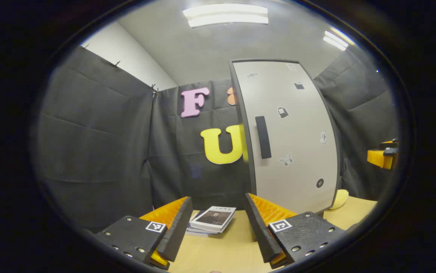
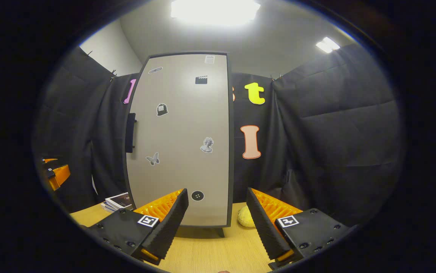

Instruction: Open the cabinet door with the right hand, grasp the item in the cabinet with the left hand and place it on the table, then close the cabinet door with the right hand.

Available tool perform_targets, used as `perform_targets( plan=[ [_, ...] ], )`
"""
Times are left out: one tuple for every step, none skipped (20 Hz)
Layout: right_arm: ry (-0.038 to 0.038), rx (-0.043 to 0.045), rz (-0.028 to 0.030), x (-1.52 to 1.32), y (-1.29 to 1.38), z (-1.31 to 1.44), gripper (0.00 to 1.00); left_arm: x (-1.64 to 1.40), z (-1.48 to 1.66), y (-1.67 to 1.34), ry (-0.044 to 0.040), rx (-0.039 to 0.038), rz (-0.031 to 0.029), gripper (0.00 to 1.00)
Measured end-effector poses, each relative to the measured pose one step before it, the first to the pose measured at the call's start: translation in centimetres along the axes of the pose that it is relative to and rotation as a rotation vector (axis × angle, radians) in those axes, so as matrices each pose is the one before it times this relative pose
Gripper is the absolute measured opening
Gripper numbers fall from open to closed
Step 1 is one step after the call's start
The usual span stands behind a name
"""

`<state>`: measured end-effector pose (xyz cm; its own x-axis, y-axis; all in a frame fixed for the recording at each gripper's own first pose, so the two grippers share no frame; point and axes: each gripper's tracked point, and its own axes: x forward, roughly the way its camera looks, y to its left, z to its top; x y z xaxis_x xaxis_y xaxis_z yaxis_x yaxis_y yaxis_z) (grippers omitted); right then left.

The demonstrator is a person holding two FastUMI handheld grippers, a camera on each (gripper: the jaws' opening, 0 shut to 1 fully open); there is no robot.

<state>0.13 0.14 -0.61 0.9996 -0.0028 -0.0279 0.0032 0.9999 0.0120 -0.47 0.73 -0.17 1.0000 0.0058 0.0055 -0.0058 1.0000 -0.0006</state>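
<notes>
Tabletop holds closed cabinet, books.

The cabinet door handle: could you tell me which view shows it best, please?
The left gripper view: the handle faces the camera as a full dark bar on the cabinet door. The right gripper view shows it edge-on at the door's left rim.

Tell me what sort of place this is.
Probably a staged recording booth, not a real home: black cloth walls, a small cabinet standing on a wooden table, and books beside it.
</notes>
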Motion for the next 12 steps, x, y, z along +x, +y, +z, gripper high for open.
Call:
perform_targets(
  plan=[
    [0.00296,0.00290,0.00101,-0.008,0.014,-0.038,0.97,0.021,-0.083,0.054,-0.00008,0.00069,0.00040,0.83],
    [0.00220,0.00263,0.00010,0.072,0.048,0.003,0.97,-0.010,0.054,-0.033,-0.00025,0.00141,-0.00071,0.83],
    [0.00303,0.00282,0.00016,0.057,-0.043,-0.145,0.97,0.062,-0.091,-0.037,-0.00090,0.00226,0.00062,0.83],
    [0.00189,0.00180,0.00076,0.036,0.018,0.010,0.96,0.008,0.077,-0.011,-0.00149,0.00230,-0.00076,0.83],
    [0.00371,0.00172,0.00056,0.116,0.023,0.050,0.97,-0.147,0.033,0.071,-0.00259,0.00176,0.00046,0.83],
    [0.00304,0.00176,0.00191,0.186,0.113,0.090,0.98,-0.019,0.074,0.031,-0.00119,0.00144,0.00125,0.83],
    [0.00149,0.00228,0.00448,0.032,0.104,0.040,0.97,-0.147,-0.057,0.146,-0.00024,0.00012,0.00137,0.83],
    [-0.00117,0.00102,0.00463,0.104,0.190,0.174,0.98,-0.048,-0.027,0.122,0.00089,-0.00092,0.00201,0.83],
    [-0.00156,-0.00082,0.00568,0.097,0.289,0.205,0.98,-0.151,-0.233,0.186,0.00254,-0.00128,0.00295,0.83],
    [-0.00268,-0.00282,0.00607,0.255,0.354,0.268,0.98,-0.082,-0.094,0.204,0.00311,-0.00072,0.00317,0.83],
    [-0.00347,-0.00561,0.00473,0.194,0.301,0.337,0.97,-0.185,-0.154,0.289,0.00215,-0.00018,0.00306,0.83],
    [-0.00191,-0.01236,0.00619,0.336,0.482,0.335,0.97,-0.136,-0.109,0.292,0.00245,0.00273,0.00516,0.83]
  ],
)
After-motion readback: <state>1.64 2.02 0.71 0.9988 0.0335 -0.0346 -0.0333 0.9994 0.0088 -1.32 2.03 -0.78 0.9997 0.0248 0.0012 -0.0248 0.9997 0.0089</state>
